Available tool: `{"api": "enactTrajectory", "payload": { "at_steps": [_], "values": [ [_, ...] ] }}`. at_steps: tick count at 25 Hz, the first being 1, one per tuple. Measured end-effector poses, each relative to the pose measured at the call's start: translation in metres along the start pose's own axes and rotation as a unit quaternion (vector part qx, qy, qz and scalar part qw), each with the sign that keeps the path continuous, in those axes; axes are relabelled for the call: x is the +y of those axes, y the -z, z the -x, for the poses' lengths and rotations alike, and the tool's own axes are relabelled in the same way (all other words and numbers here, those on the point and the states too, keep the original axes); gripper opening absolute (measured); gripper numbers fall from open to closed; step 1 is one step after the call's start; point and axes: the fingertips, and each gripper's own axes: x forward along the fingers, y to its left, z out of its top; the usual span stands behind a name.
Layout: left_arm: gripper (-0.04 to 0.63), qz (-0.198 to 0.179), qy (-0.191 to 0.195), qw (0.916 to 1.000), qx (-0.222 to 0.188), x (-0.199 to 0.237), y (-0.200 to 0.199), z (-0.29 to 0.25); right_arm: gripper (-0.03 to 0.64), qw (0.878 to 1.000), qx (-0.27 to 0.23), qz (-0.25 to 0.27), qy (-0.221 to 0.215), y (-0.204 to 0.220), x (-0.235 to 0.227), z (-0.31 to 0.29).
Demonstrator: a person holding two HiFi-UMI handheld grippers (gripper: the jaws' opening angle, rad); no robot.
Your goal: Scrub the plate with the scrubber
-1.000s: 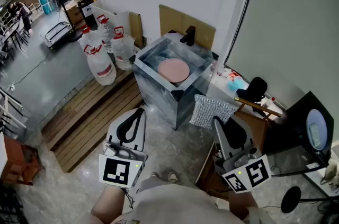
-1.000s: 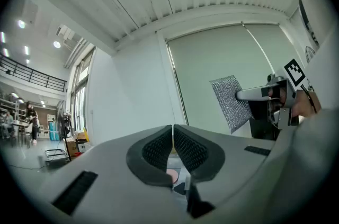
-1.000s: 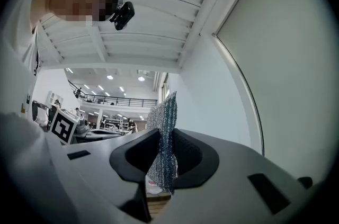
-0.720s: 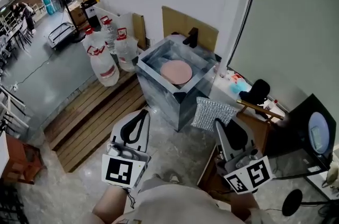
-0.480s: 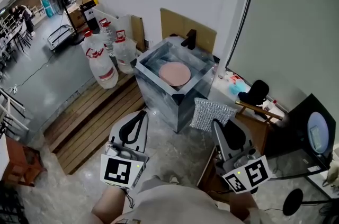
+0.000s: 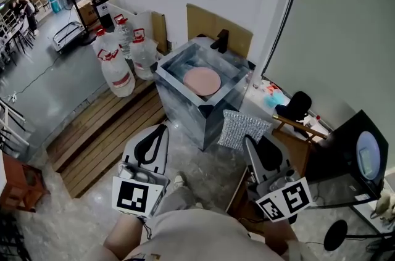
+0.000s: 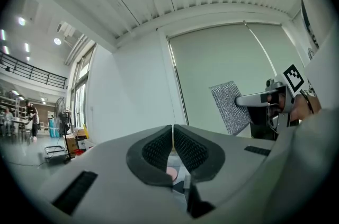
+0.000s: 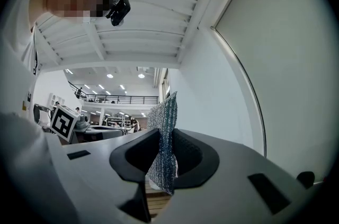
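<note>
A round pink plate lies flat inside a grey metal sink across the floor from me. Both grippers are held low in front of the person, well short of the sink. My right gripper is shut on a silver mesh scrubber, which stands upright between the pads. My left gripper is shut with nothing between its pads. In the left gripper view, a sliver of the plate shows below the shut jaws, and the scrubber is at the right.
Large water jugs stand left of the sink beside wooden slats. A black tap and cardboard sit behind the sink. A wooden stool and a dark screen are at the right.
The head view has shifted slightly. The left gripper sits a little lower and further left in the view. The right gripper still holds the scrubber.
</note>
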Motion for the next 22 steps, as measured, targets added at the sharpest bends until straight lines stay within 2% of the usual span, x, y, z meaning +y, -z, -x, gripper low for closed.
{"api": "enactTrajectory", "payload": {
  "at_steps": [3,10,22],
  "values": [
    [0.025,0.012,-0.001,0.9999,0.011,0.002,0.006,-0.001,0.104,1.0,0.002,0.003,-0.001,0.003,0.0,-0.005],
    [0.025,0.016,0.006,0.9998,0.004,0.016,0.018,-0.029,0.104,1.0,0.012,0.01,0.004,0.02,-0.015,-0.03],
    [0.025,0.02,0.035,0.9989,0.026,0.068,0.056,-0.129,0.104,0.998,0.043,0.006,0.033,0.06,-0.073,-0.121]
  ]
}}
